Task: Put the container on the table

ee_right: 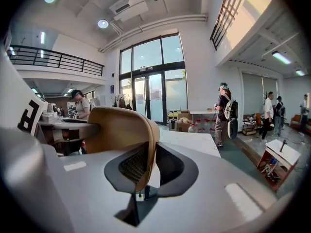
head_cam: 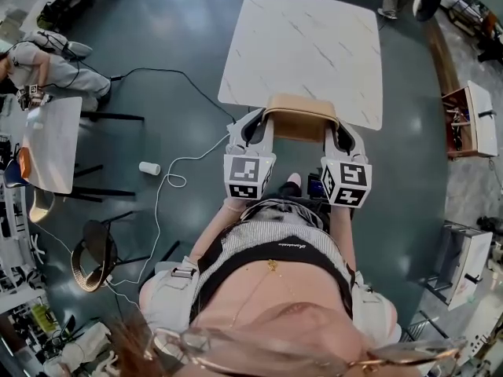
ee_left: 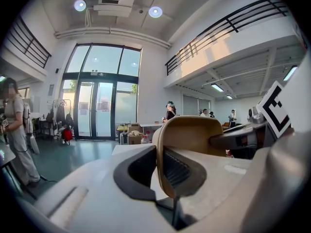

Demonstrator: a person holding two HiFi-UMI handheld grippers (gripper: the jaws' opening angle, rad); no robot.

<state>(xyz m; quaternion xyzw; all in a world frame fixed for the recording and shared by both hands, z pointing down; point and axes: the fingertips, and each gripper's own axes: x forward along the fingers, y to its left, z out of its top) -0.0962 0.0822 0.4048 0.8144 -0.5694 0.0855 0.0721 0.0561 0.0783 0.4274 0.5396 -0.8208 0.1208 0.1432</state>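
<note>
Holding: tan rounded container (head_cam: 299, 121), by white marble bench (head_cam: 314, 45).
L tool (head_cam: 253, 129): clamps left wall.
R tool (head_cam: 343, 137): clamps right wall.

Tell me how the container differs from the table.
The container is tan; the table is white with grey veins. The container is far smaller than the table. The container hangs clamped between the left tongs and right tongs; the table stands on the floor.
</note>
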